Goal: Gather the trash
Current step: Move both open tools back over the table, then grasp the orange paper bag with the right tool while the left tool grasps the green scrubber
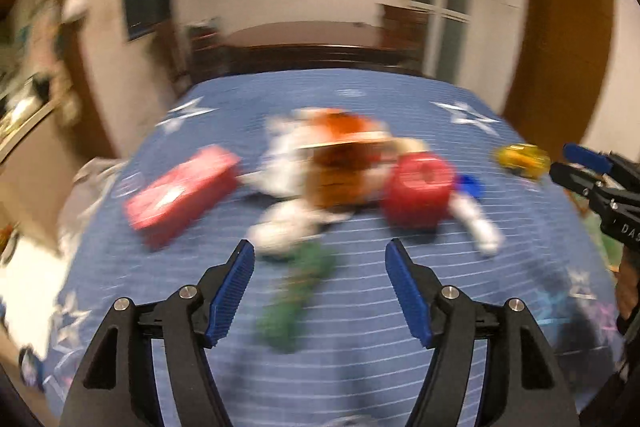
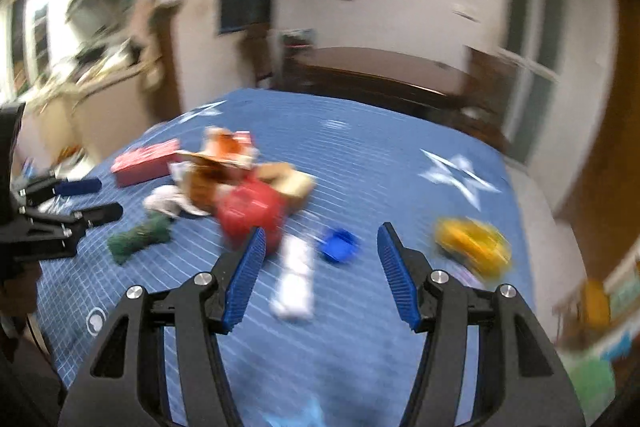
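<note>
Both your grippers, left (image 1: 320,251) and right (image 2: 321,235), have jaws spread wide, gripping nothing; the trash pile (image 1: 340,163) on the bed (image 1: 360,347) lies just ahead of them.

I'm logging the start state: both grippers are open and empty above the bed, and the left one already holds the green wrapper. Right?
Not quite. The left gripper holds nothing: in the left wrist view the green wrapper lies on the bed, below open jaws. The right gripper is open and empty too.

Matt striped cloth bedspread (image 1: 352,367); ribbed blue pads (image 1: 234,293); dark polished wood headboard (image 1: 304,47).
</note>
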`<state>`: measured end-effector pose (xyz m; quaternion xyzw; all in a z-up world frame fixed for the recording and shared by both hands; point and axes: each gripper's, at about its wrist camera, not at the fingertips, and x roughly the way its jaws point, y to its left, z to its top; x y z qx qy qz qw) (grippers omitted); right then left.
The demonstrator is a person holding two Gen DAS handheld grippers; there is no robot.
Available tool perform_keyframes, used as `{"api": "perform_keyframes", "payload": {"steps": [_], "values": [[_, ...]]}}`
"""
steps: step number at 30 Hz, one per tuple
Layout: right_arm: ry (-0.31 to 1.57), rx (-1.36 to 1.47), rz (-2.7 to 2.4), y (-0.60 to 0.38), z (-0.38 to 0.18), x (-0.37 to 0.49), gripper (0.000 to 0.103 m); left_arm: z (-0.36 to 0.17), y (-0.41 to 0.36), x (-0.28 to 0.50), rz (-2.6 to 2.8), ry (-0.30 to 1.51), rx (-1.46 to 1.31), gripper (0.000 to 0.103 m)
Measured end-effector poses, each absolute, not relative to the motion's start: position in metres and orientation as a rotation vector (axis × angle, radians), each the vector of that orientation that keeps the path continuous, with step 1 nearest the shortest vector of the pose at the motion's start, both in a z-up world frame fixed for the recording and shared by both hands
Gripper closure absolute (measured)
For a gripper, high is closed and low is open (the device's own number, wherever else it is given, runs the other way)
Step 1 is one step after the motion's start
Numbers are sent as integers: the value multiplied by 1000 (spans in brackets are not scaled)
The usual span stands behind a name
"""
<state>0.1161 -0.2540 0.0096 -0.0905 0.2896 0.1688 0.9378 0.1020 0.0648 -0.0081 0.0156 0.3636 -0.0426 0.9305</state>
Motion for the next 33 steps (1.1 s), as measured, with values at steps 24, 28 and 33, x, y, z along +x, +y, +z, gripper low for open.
{"api": "perform_keyframes", "payload": {"steps": [24, 28, 33], "values": [[682, -595, 543, -110, 2, 200, 95, -55, 115, 113, -308, 870, 30, 34], [596, -478, 547, -130, 35, 167, 95, -59, 103, 123, -385, 889, 18, 34], [564, -326, 530, -168, 52, 122, 95, -76, 81, 144, -396, 944, 57, 45]]}}
